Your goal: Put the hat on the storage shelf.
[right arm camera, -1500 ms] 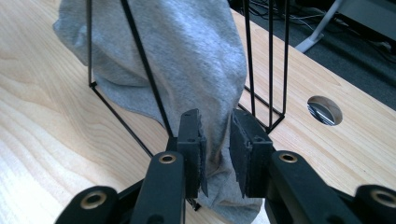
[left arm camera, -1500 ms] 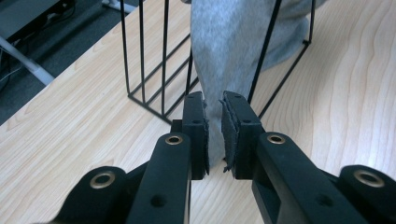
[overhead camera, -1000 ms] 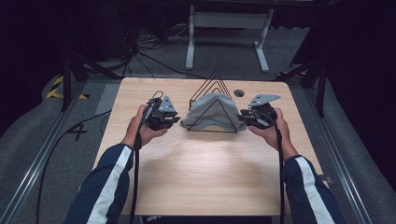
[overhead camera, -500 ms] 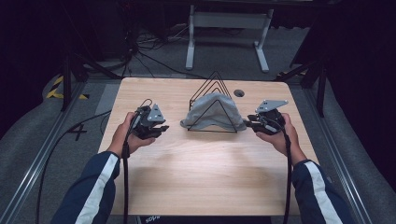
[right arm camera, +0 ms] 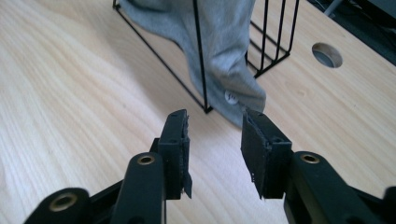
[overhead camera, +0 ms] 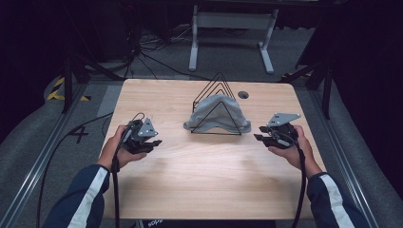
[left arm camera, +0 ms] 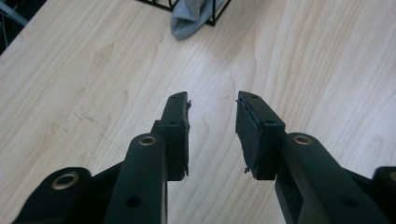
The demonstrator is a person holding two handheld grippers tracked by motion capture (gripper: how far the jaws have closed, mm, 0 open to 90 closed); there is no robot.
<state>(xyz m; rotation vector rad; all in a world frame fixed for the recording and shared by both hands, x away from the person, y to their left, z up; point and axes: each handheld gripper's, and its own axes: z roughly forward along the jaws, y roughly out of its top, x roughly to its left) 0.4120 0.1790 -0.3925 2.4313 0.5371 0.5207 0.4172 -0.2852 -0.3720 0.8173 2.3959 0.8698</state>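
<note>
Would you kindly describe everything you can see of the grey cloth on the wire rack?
The grey cloth looks like soft knit fabric, draped over the black triangular wire rack near the table's far middle. It sags between the wires, both ends spilling onto the wood at the rack's sides. A small white round mark shows near one end. Nothing else touches it.

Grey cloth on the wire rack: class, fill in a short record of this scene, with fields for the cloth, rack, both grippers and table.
cloth: grey cloth draped over the rack, its ends on the table
rack: black wire rack, triangular, mid-table
left gripper: left gripper jaws apart, just been opening, nothing between them
right gripper: right gripper jaws apart, just been opening, empty, near a cloth end
table: wooden table, round hole by the rack
</note>
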